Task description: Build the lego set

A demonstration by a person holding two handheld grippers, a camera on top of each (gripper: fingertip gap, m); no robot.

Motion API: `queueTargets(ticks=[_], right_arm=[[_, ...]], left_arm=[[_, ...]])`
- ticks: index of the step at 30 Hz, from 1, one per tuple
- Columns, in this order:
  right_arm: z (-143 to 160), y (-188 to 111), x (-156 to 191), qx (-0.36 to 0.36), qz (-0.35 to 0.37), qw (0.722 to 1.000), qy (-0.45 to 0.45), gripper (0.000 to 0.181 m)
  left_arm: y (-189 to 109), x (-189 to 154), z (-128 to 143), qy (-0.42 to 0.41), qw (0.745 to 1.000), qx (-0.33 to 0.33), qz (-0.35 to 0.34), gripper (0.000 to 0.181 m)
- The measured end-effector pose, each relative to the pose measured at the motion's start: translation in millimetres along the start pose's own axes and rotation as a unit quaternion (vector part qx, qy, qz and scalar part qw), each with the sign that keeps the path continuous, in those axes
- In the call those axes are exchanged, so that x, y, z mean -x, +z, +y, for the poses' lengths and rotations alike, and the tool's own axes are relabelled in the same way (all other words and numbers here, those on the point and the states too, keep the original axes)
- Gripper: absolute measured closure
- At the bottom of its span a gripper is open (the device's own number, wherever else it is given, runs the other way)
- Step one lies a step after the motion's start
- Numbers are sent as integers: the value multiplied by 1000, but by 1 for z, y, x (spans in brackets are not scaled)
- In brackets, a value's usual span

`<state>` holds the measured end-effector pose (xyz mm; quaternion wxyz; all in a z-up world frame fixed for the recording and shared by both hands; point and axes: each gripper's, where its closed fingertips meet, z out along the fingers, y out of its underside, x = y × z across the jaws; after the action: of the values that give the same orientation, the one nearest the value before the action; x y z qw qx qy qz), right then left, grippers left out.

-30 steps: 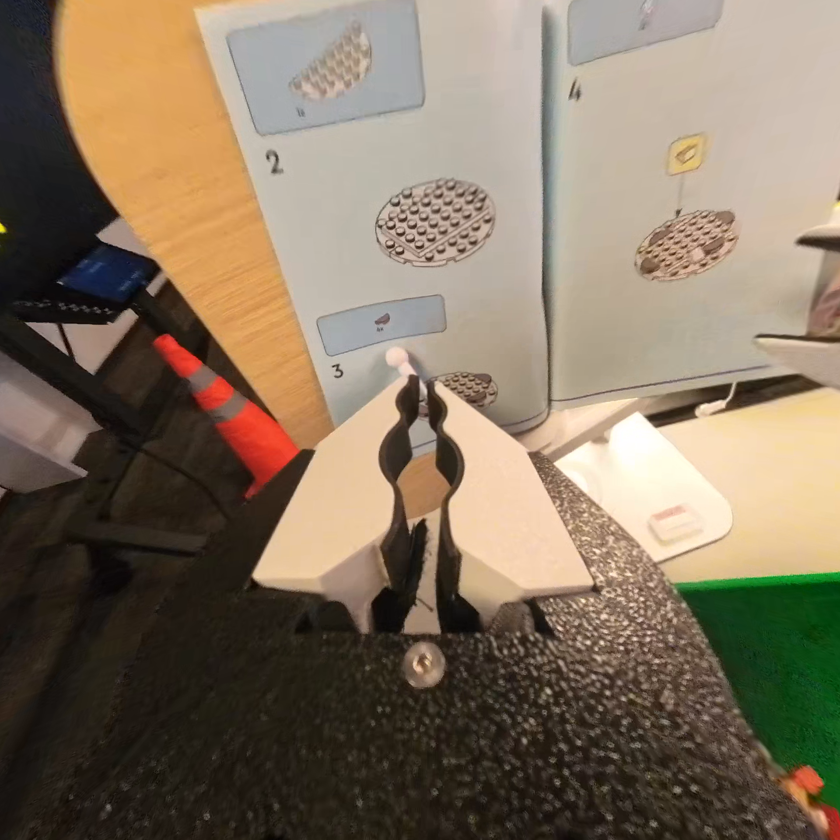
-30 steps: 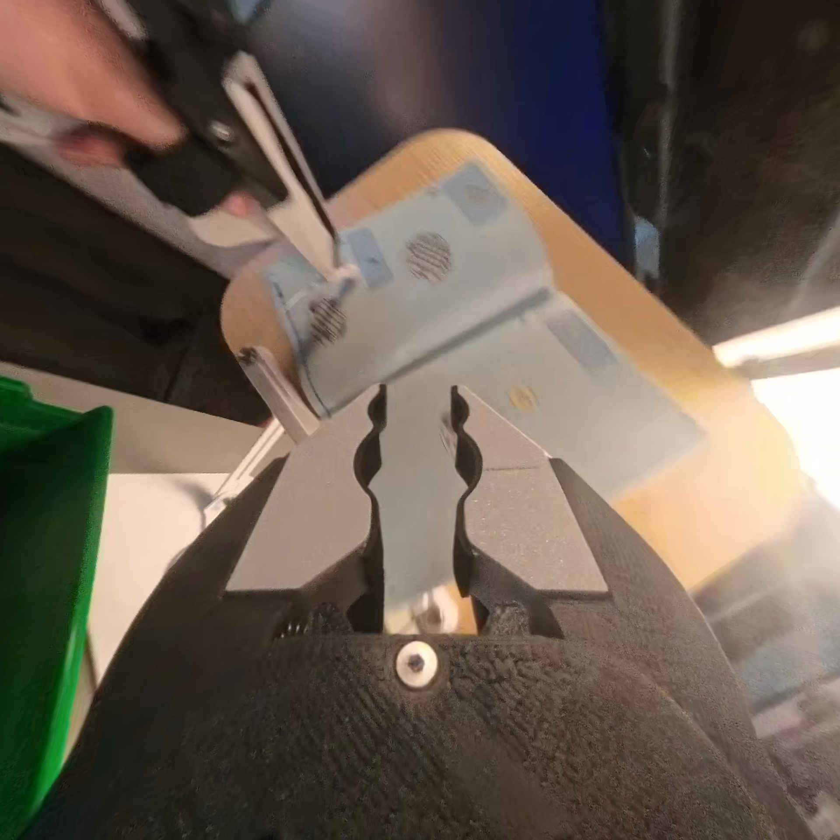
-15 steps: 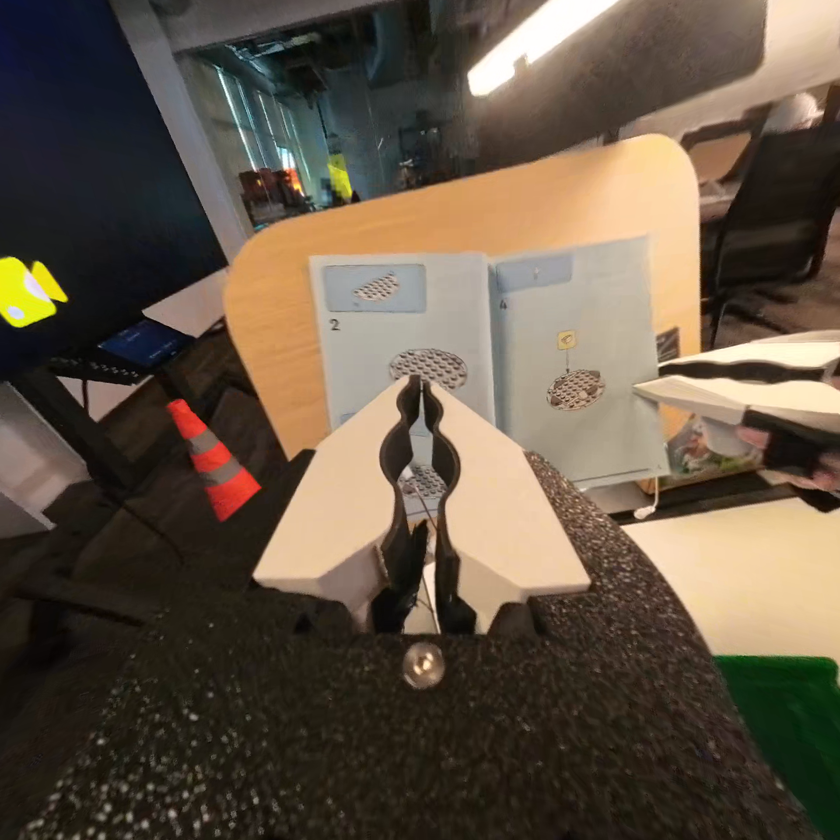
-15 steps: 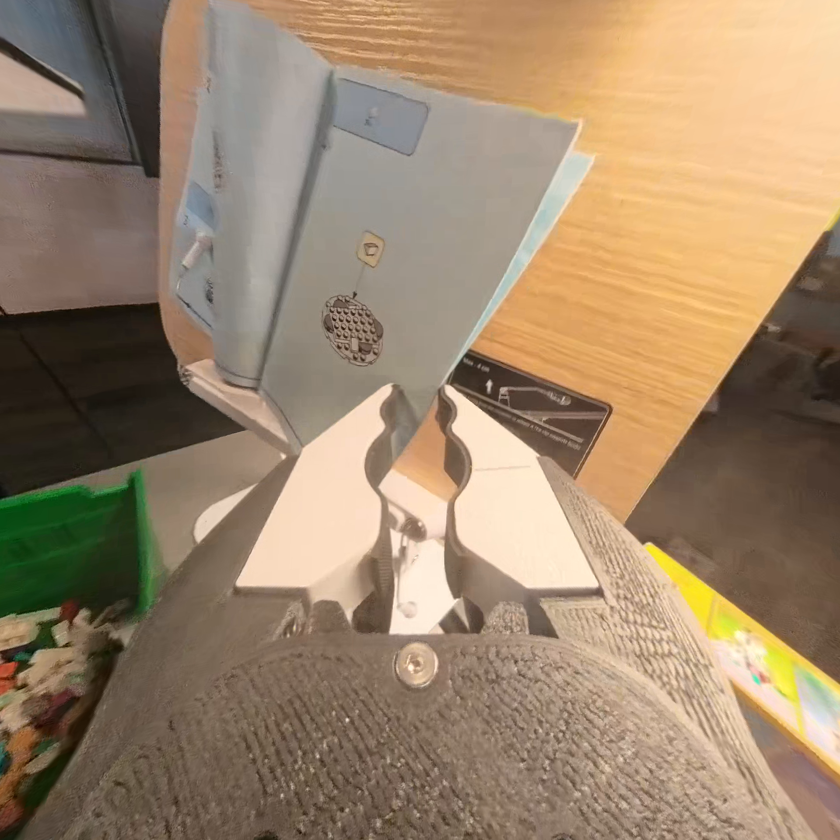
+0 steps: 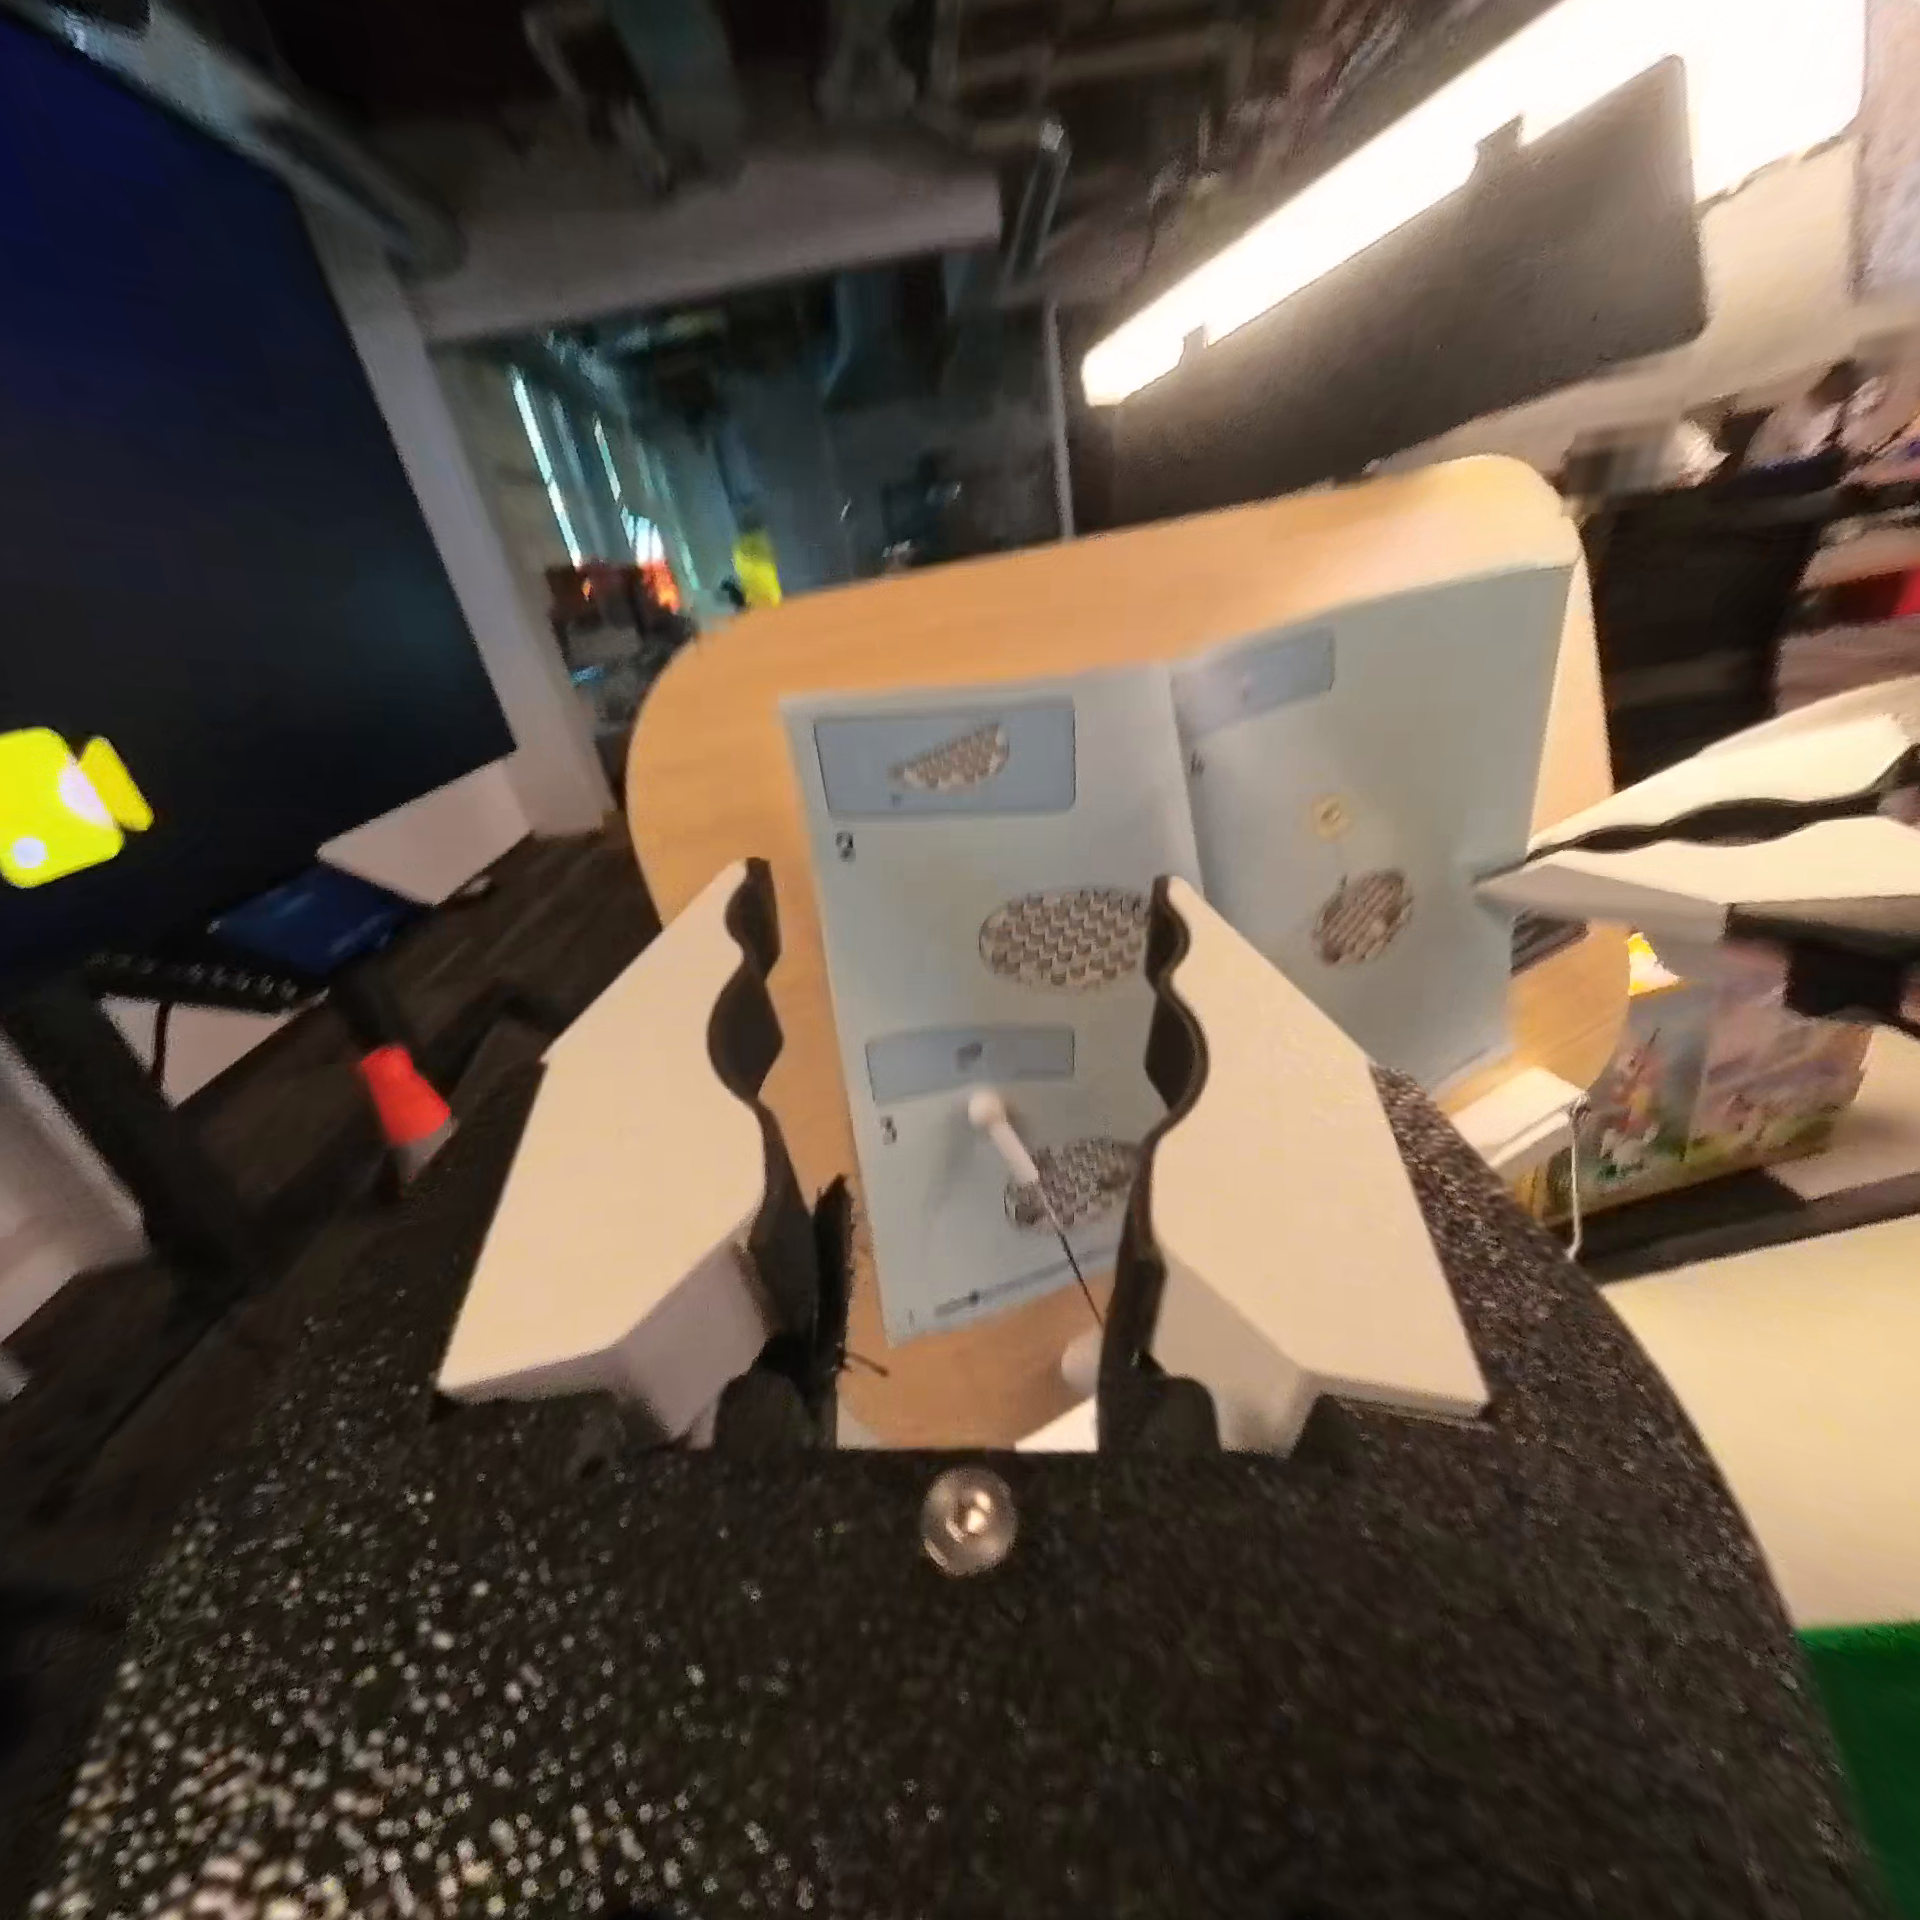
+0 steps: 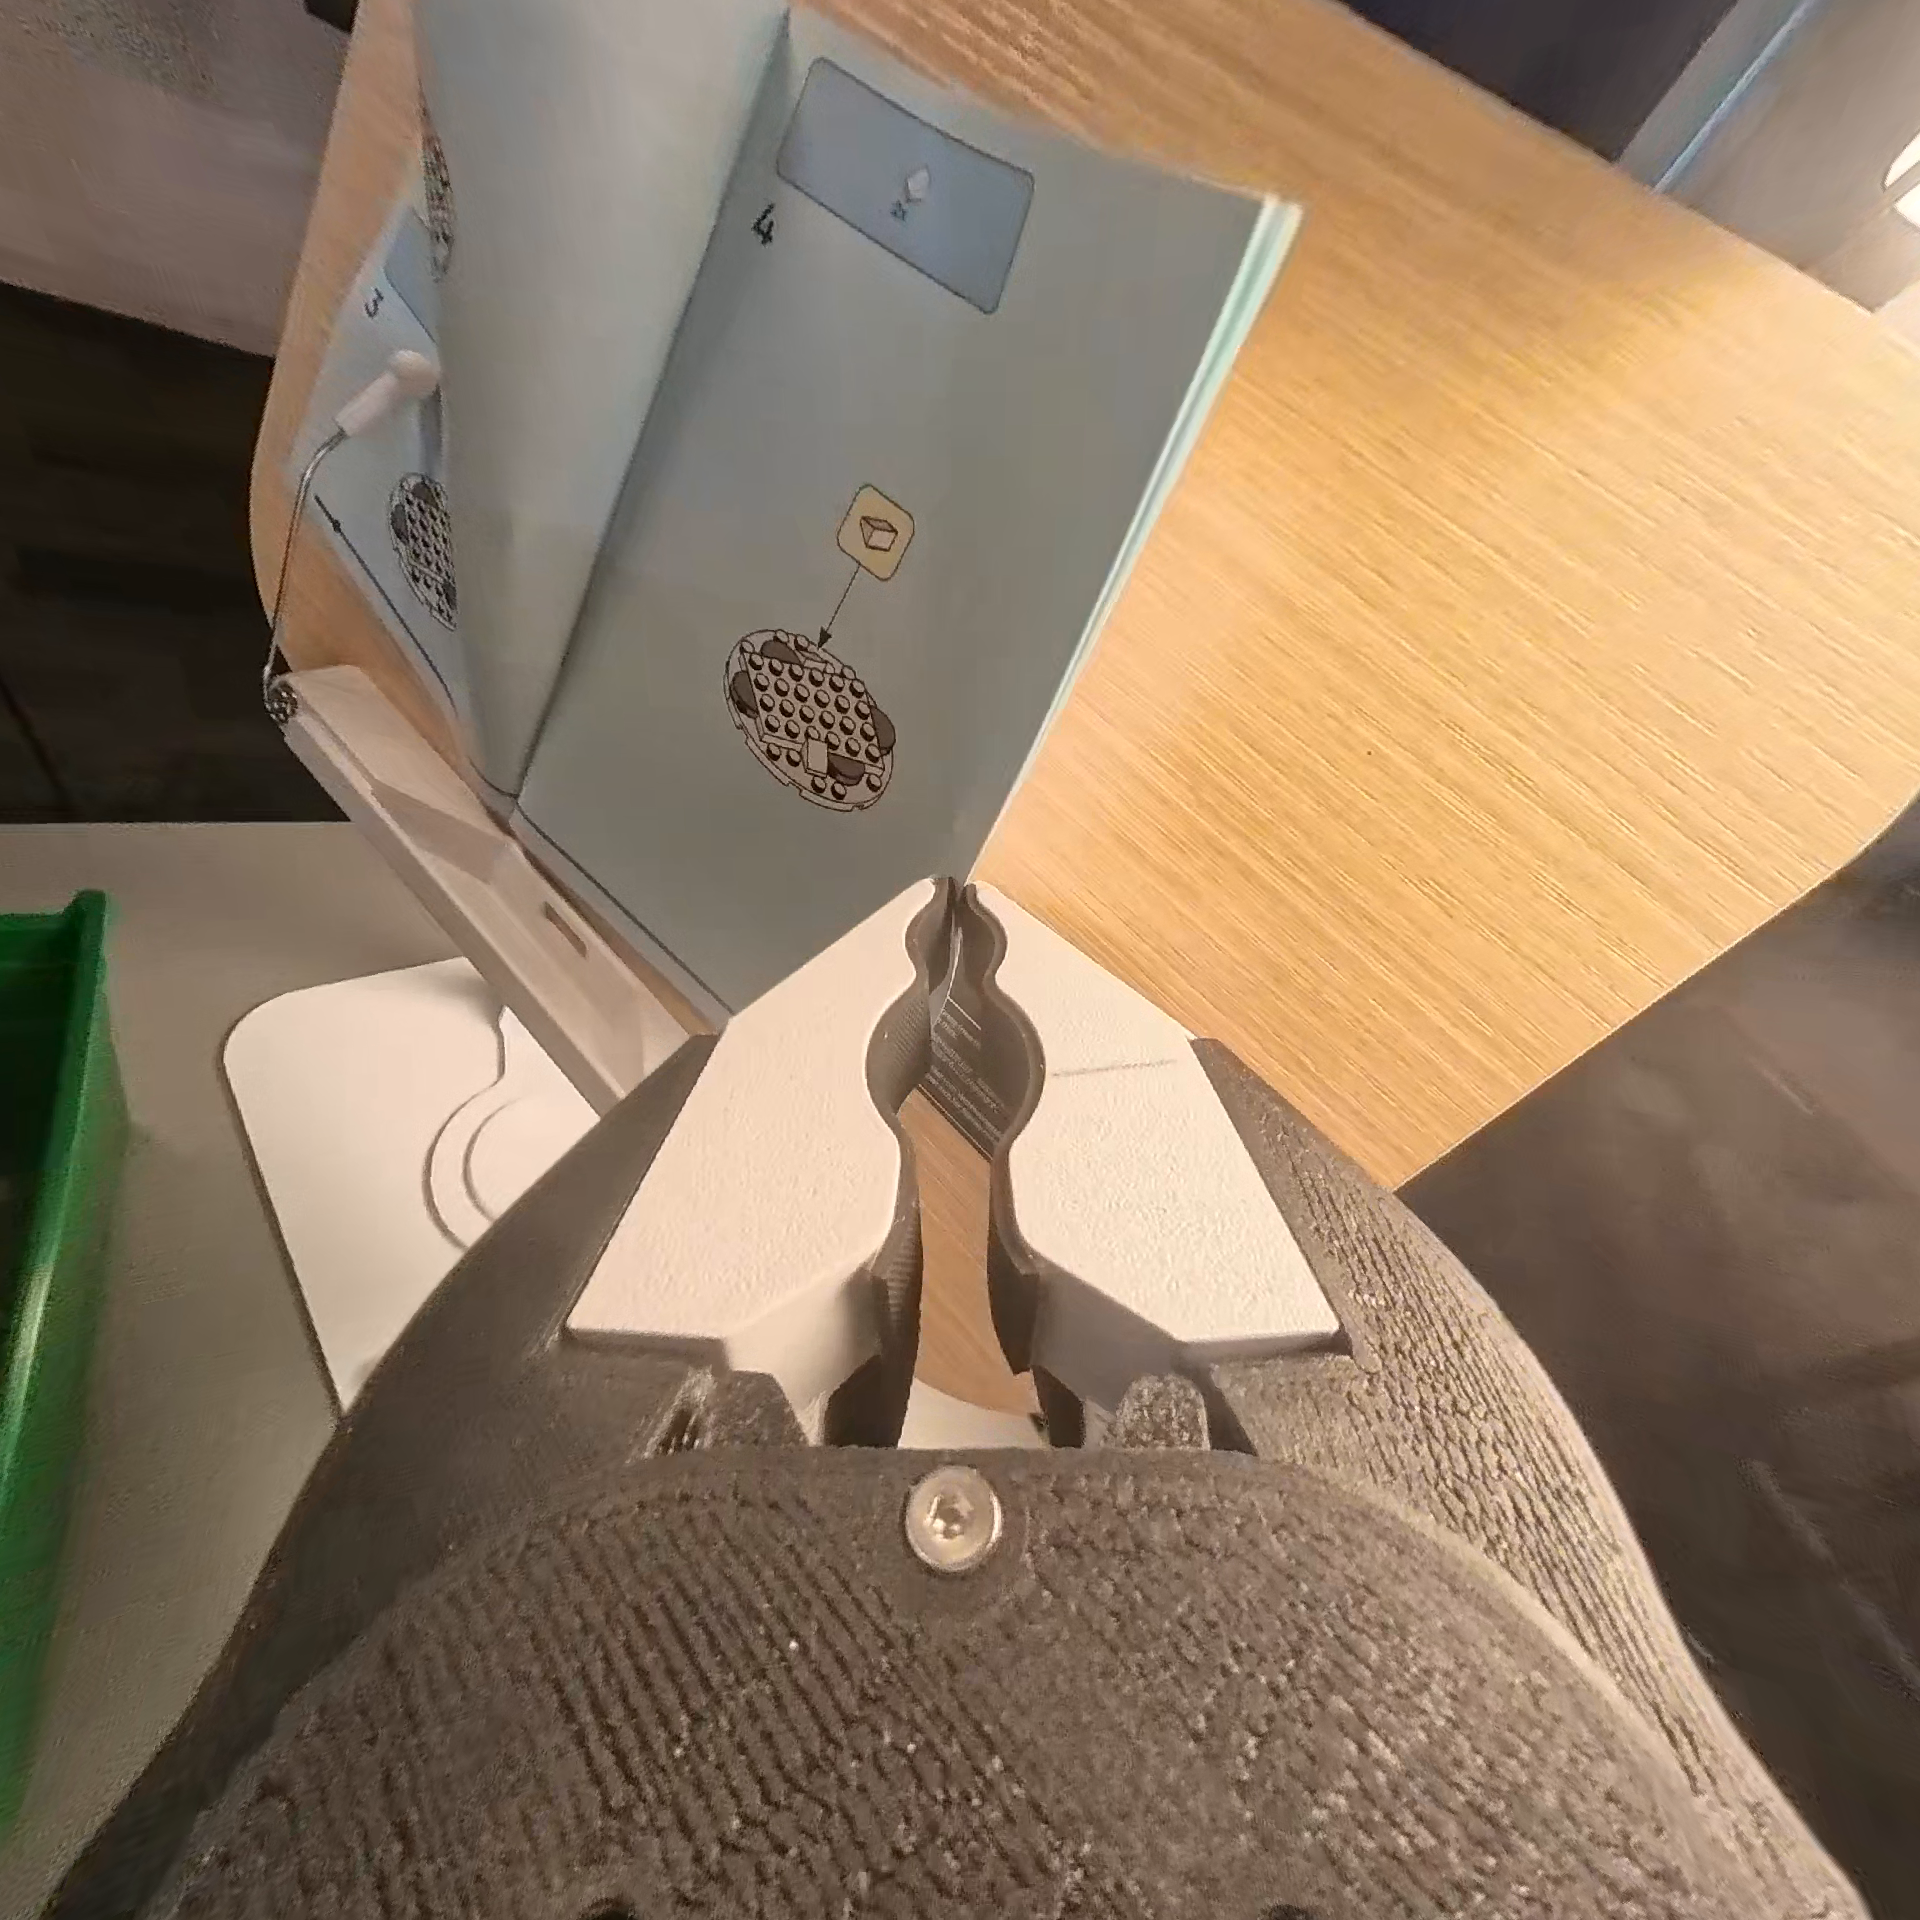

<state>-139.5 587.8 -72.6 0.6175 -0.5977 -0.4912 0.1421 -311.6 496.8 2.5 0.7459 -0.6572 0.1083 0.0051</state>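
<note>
My left gripper (image 5: 958,894) now gaping wide, holding nothing; was pinched shut 0.5 s ago. My right gripper (image 6: 958,891) closing tips onto bottom-right corner of pale-blue open paper instruction booklet (image 6: 831,520), vs. apart before. Booklet standing on white stand (image 6: 416,1049) w/ wire page clip (image 5: 1003,1132), against wood-grain board (image 6: 1455,623). Green bin (image 6: 52,1143) at left.

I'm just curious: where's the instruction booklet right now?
The booklet stands open on a white stand against the wooden board, ahead of both grippers.
</note>
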Motion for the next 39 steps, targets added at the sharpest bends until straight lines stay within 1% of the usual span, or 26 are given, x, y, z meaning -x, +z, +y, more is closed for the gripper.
queueTargets(ticks=[2, 3, 5, 8, 10, 12, 13, 15, 16, 17, 19, 23, 24, 25, 27, 28, 29, 30, 31, 32, 33, 34, 35, 36, 37, 39], right_arm=[[0, 0, 0, -1, -3, 1000, 2, 181], [-1, 0, 0, -1, -4, 1000, 2, 181], [-1, 0, 0, -2, -7, 1000, 3, 181], [-1, 0, 0, -2, -11, 1000, 0, 181], [-1, 0, 0, -3, -12, 1000, -1, 181], [0, 1, -1, -6, -12, 1000, 2, 181], [0, 1, -1, -7, -12, 1000, 5, 180], [2, 1, -2, -10, -10, 1000, 11, 180], [2, 0, -2, -13, -9, 1000, 14, 180], [3, 0, -2, -15, -9, 1000, 17, 180], [4, -1, -1, -18, -8, 1000, 19, 179], [0, 0, -2, -22, 6, 1000, 21, 179], [-1, 0, -5, -20, 15, 999, 23, 178], [-2, 0, -8, -19, 27, 999, 24, 177], [-2, 0, -13, -20, 48, 998, 22, 175], [-2, -1, -14, -23, 57, 998, 19, 173], [-2, -2, -16, -26, 69, 997, 14, 172], [-1, -5, -18, -29, 83, 996, 7, 170], [1, -7, -18, -31, 91, 995, 2, 166], [4, -10, -18, -31, 97, 995, 0, 162], [8, -13, -17, -30, 103, 994, 3, 157], [14, -18, -16, -31, 107, 994, 8, 153], [20, -24, -16, -29, 116, 993, 18, 150], [26, -31, -16, -30, 124, 991, 29, 147], [32, -38, -11, -35, 121, 991, 44, 146], [48, -46, 9, -26, 88, 994, 64, 146]], left_arm=[[5, 0, -14, -6, 999, -33, 30, 104], [9, 0, -19, -6, 998, -41, 48, 103], [18, 2, -23, -3, 996, -40, 81, 98], [26, 2, -29, 25, 992, -41, 118, 103], [34, 2, -26, 28, 991, -13, 134, 117], [41, 0, -17, 41, 988, 29, 149, 130], [45, 2, -11, 54, 987, 54, 141, 137], [47, 9, -2, 92, 985, 92, 115, 162], [47, 13, 0, 102, 984, 104, 102, 169], [45, 12, 0, 104, 983, 112, 99, 175], [41, 13, 2, 102, 981, 137, 90, 178], [34, 17, 12, 101, 971, 210, 45, 177], [33, 21, 11, 107, 970, 219, 18, 171], [33, 25, 6, 125, 969, 215, -10, 160], [30, 34, -14, 164, 966, 182, -77, 128], [27, 32, -25, 175, 966, 162, -102, 118], [25, 23, -38, 182, 968, 131, -111, 115], [23, 7, -48, 192, 971, 99, -106, 118], [22, -15, -53, 209, 971, 77, -84, 127], [23, -42, -52, 227, 971, 64, -48, 137], [24, -69, -44, 243, 968, 64, -9, 145], [27, -97, -29, 262, 961, 81, 43, 158], [30, -120, -11, 281, 950, 109, 84, 164], [34, -133, 8, 298, 939, 140, 105, 168], [38, -145, 27, 315, 924, 174, 131, 178], [49, -151, 59, 335, 903, 230, 144, 180]])
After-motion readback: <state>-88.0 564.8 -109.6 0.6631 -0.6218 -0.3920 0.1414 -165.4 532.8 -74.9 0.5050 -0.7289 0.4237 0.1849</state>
